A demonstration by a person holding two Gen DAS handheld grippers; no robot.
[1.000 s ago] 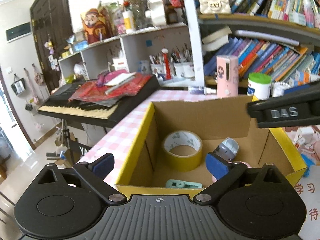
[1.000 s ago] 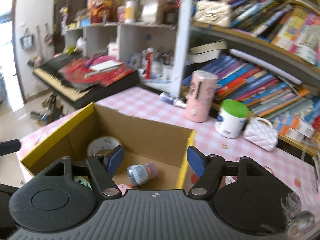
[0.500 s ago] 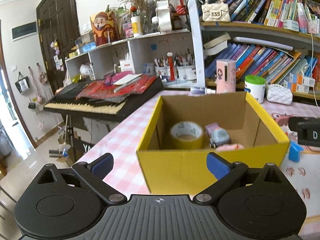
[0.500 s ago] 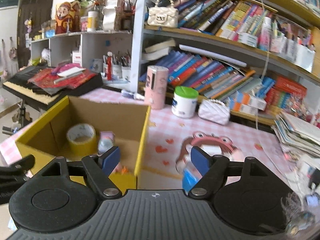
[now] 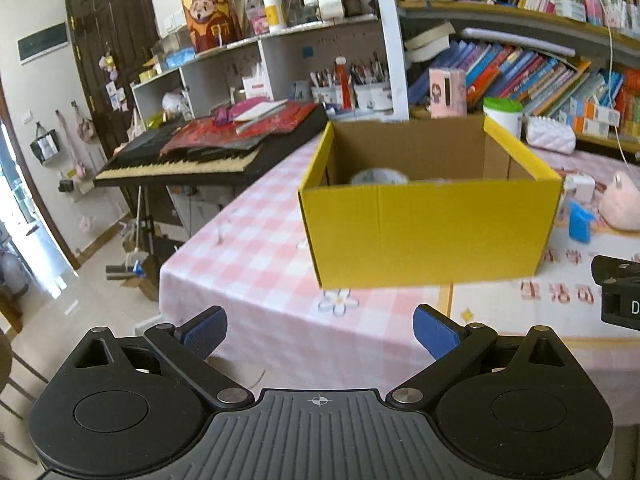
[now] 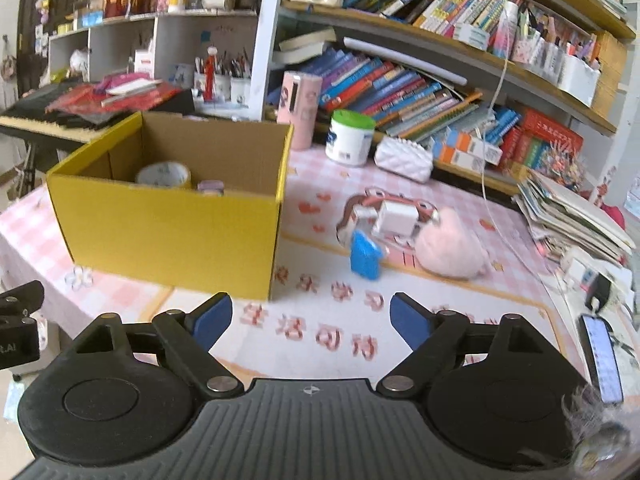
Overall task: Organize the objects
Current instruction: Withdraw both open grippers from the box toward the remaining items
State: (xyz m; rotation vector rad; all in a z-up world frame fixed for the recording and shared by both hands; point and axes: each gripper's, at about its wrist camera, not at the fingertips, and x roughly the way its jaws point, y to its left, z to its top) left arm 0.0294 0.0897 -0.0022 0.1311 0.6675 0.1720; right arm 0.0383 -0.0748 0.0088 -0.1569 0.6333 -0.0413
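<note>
Yellow box (image 5: 428, 232) hides its tape roll (image 6: 163, 175) — right view shows it.

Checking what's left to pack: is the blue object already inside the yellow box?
No, the blue object stands on the table mat to the right of the yellow box, beside a pink plush.

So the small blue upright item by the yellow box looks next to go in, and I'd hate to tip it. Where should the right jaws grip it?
Judging by its pose, grip the small blue upright item across its narrow flat sides near the top, coming from above. It stands upright, and the pink plush toy crowds its right side.
</note>
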